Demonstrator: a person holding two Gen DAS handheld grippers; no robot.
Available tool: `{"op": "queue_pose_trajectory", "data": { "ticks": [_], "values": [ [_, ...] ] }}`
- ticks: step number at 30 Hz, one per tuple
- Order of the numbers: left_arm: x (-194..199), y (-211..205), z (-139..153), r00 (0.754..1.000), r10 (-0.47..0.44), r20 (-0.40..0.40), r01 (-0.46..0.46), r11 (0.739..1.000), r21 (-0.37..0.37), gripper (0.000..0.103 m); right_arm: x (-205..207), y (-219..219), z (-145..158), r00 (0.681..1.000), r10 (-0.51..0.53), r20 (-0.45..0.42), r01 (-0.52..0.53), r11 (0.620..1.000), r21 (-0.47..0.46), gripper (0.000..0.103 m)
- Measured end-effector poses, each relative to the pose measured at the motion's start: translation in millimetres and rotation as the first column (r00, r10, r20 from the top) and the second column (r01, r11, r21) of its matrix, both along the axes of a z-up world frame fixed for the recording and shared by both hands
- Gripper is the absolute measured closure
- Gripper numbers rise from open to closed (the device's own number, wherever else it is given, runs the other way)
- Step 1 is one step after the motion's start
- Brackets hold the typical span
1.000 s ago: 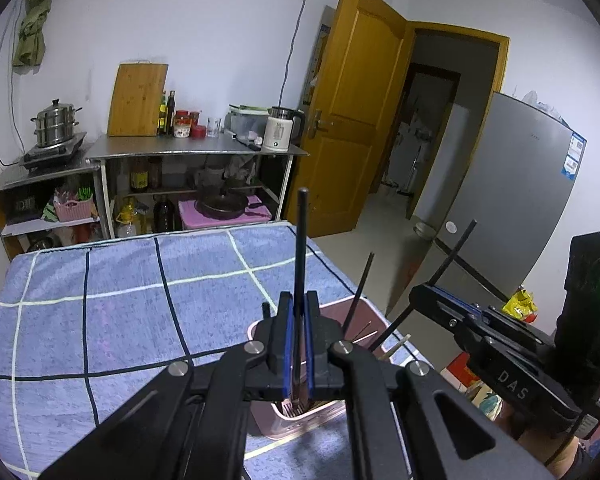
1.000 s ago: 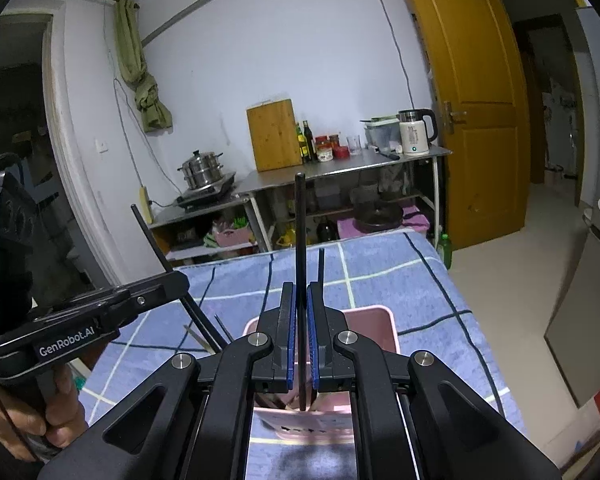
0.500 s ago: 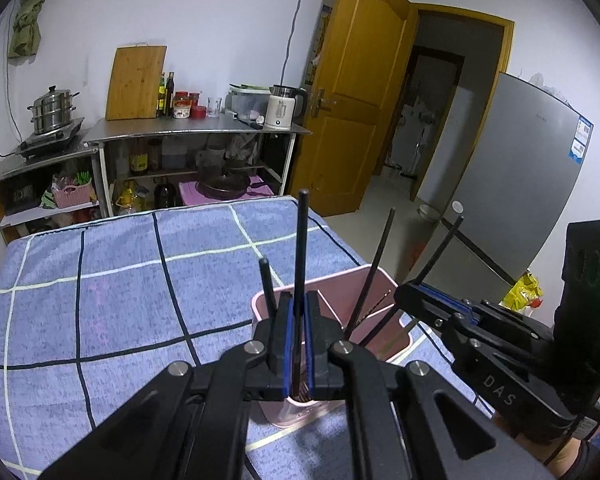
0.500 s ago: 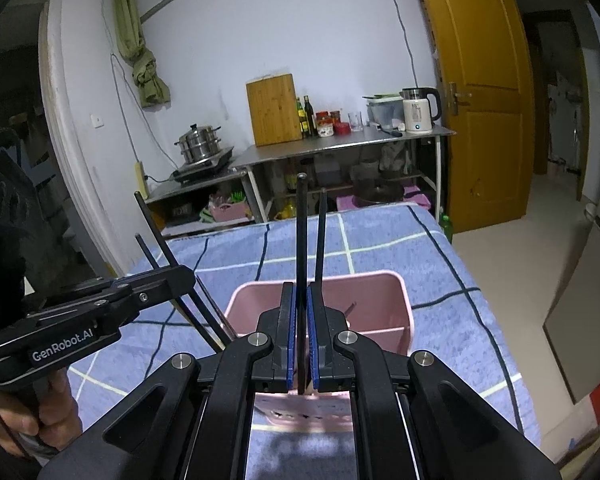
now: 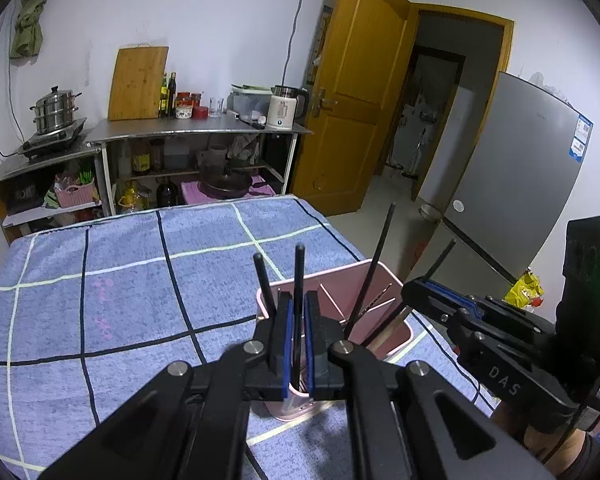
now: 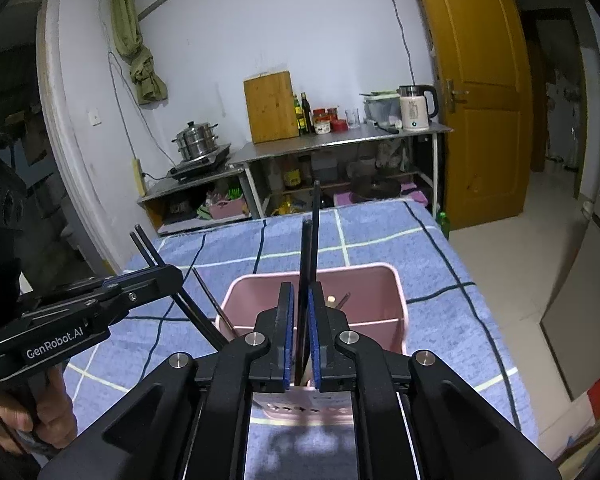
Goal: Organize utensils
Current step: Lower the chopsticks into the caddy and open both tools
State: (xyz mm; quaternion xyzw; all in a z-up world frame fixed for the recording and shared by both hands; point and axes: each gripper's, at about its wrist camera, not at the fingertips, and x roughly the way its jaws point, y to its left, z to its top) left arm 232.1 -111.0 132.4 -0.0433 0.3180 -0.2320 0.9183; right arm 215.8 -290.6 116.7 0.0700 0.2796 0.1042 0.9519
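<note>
Left wrist view: the left gripper [image 5: 297, 344] is clamped narrow on a black chopstick [image 5: 298, 280], which stands nearly upright between the blue pads with its lower end down inside the pink utensil holder [image 5: 376, 276]. A second black stick [image 5: 262, 280] already leans in the same near compartment just to its left.

In the right wrist view the right gripper [image 6: 302, 340] has a dark chopstick [image 6: 305, 264] between its pads, but the jaws have just been opening a little and a sliver of light shows on each side of the stick, so I judge the grip to be letting go. Another stick [image 6: 315, 232] rises just behind it.

The holder sits on the blue checked cloth [image 5: 120, 280] of the tabletop, near its edge on the fridge [image 5: 512, 184] side, with thin dividers inside.

The step, as I read it, is dropping each stick into its slot. To do it well:
- Keep each stick close to vertical and its tip well below the rim before easing off.
- Open slowly so the stick slides down rather than tipping out.
- Lift each gripper straight up afterwards, clear of the leaning sticks, since the light holder could topple if snagged.
</note>
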Motion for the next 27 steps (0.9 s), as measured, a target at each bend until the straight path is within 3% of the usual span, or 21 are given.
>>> {"op": "queue_pose_trajectory", "data": {
  "ticks": [14,27],
  "values": [
    [-42,23,38,0.996,0.011,0.084,-0.008,0.999,-0.038,0.092,-47,-3,35,0.996,-0.023,0.085,0.023,1.000,0.003,0.084],
    [-91,55,13,0.993,0.073,0.089,-0.070,0.997,-0.041,0.090,-93,12,32,0.994,-0.002,0.106,0.002,1.000,-0.004,0.079]
  ]
}}
